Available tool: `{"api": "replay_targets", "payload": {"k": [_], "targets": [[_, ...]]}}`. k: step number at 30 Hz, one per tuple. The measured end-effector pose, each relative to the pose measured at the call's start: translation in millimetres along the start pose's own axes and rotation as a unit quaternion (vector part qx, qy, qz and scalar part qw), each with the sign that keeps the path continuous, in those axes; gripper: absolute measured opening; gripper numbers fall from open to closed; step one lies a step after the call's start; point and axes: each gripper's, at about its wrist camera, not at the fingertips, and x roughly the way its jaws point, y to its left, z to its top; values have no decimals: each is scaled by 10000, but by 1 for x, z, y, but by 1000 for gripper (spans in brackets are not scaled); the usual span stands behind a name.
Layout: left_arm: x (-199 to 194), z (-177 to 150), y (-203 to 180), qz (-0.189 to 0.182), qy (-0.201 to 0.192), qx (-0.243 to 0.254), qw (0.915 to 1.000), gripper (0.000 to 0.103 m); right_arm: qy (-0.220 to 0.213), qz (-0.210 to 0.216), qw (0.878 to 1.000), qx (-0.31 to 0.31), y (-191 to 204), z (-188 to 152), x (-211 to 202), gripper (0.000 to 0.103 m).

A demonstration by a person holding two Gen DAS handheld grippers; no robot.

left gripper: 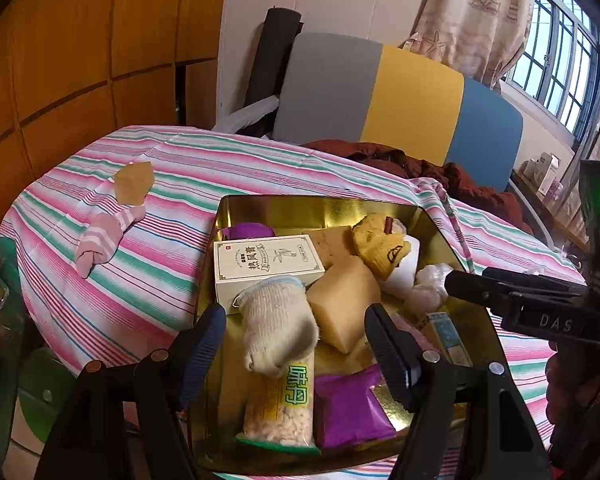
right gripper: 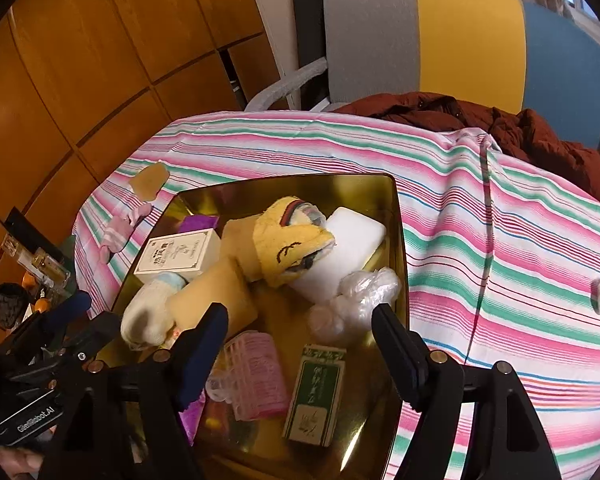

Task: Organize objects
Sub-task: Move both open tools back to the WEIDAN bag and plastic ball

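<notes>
Both grippers, left gripper (left gripper: 296, 344) and right gripper (right gripper: 300, 344), hover with jaws spread and empty over the near edge of the gold tin tray (left gripper: 284, 204). The tray is heaped: a cream sock (left gripper: 274, 324) on a snack packet (left gripper: 280, 412), sponges, boxes. Farther off, near the tabletop's far left corner, a pink striped sock (left gripper: 108, 240) lies outside the tray. Adding it risks toppling the pile.

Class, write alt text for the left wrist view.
An open left gripper hovers over a gold tray crowded with a cream sock, a white box and snack packets, on a striped cloth.
</notes>
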Motion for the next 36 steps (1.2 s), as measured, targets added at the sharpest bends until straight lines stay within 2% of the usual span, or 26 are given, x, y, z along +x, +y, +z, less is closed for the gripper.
{"api": "replay_targets", "payload": {"k": [4, 10, 21, 28, 36], "targets": [[-6, -2, -7, -36, -27, 65, 10000, 73, -105, -139, 9998, -110, 7, -6, -10, 77], [-15, -4, -25, -183, -88, 312, 9993, 73, -279, -438, 9984, -237, 7, -18, -28, 84], [-20, -4, -73, -674, -85, 911, 9935, 73, -422, -808, 9956, -211, -16, -37, -55, 87], [-19, -2, -116, -979, -76, 1435, 9848, 73, -405, -1131, 9928, 27, -58, -46, -69, 89], [-9, -4, -170, -1423, 39, 1984, 9697, 73, -192, -1628, 9852, 499, -138, -61, -89, 92]]}}
